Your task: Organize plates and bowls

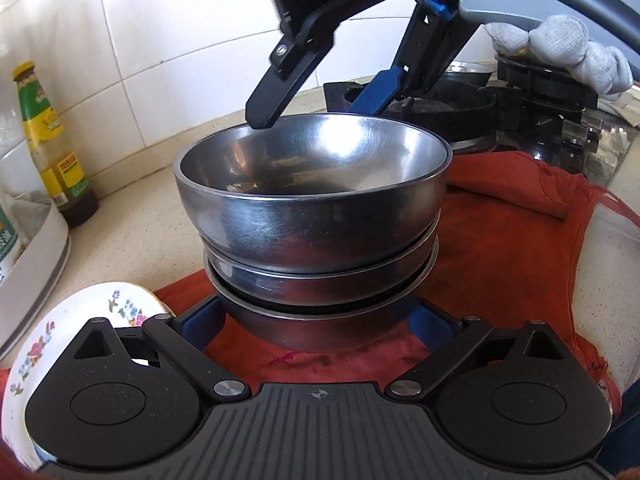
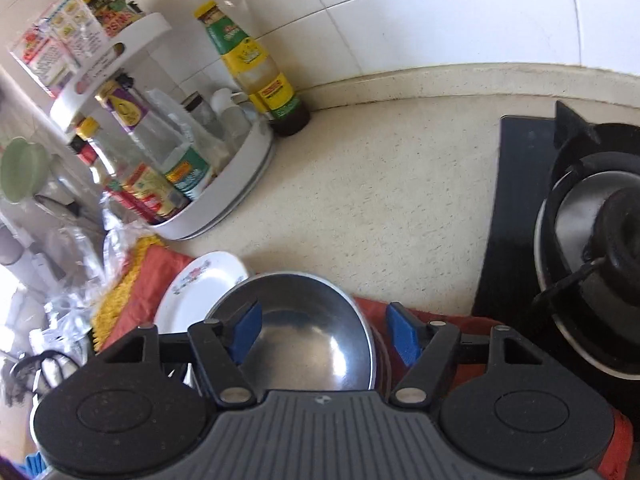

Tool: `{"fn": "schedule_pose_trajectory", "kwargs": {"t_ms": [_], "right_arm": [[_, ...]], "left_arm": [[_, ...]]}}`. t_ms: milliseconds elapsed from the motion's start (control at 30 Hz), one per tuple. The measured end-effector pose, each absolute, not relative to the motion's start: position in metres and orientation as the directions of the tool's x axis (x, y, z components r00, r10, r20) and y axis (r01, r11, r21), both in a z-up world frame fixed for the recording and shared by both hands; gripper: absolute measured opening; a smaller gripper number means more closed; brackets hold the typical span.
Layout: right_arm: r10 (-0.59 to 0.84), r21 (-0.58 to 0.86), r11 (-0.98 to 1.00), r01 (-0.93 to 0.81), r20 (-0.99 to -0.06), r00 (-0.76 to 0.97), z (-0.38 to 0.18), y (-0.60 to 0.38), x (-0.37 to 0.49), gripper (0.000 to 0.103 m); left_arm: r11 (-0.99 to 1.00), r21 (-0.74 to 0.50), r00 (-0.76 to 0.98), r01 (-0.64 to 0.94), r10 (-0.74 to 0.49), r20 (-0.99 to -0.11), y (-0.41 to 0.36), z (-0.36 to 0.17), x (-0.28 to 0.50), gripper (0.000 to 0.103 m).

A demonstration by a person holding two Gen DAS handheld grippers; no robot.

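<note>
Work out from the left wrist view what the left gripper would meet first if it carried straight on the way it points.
Most likely the stack of steel bowls: the open left gripper already flanks the lowest bowl, which sits on the red cloth. Depth is hard to judge.

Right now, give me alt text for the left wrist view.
Three steel bowls sit nested in a stack on a red cloth, between the open left tool and the right tool above the far rim. A floral plate lies beside them.
</note>
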State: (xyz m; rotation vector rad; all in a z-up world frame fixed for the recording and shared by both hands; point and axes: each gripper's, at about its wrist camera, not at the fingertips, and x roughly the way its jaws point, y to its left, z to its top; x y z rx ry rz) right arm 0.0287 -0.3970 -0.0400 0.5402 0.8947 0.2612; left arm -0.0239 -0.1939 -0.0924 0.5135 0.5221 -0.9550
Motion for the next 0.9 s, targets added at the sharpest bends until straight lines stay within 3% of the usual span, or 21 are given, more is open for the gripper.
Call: {"fn": "schedule_pose_trajectory", "kwargs": {"t_ms": [300,567,900], "right_arm": [[0.483,0.609,0.793,0.004,-0.633,0.604,-0.057,-0.410,0.022,0.071],[0.556,0.666,0.745,-0.037,-0.588,0.588,-0.076,-0.412,0.030,0.086],[0.592,0.692,0.722,-0.020,-0.602,0.535,-0.110,-0.398,0.034,0.087]], "left_arm": [[0.450,0.175,0.455,0.876,-0.646,-0.613,-0.197,-0.094,-0.014,0.103],[0.421,0.177,0.434,0.890,-0.662,-0.612,-0.194,-0.094,-0.009,0.103],[0.393,0.130,0.384,0.910,-0.688,-0.616,-0.196,-0.101,0.006,0.103]]}}
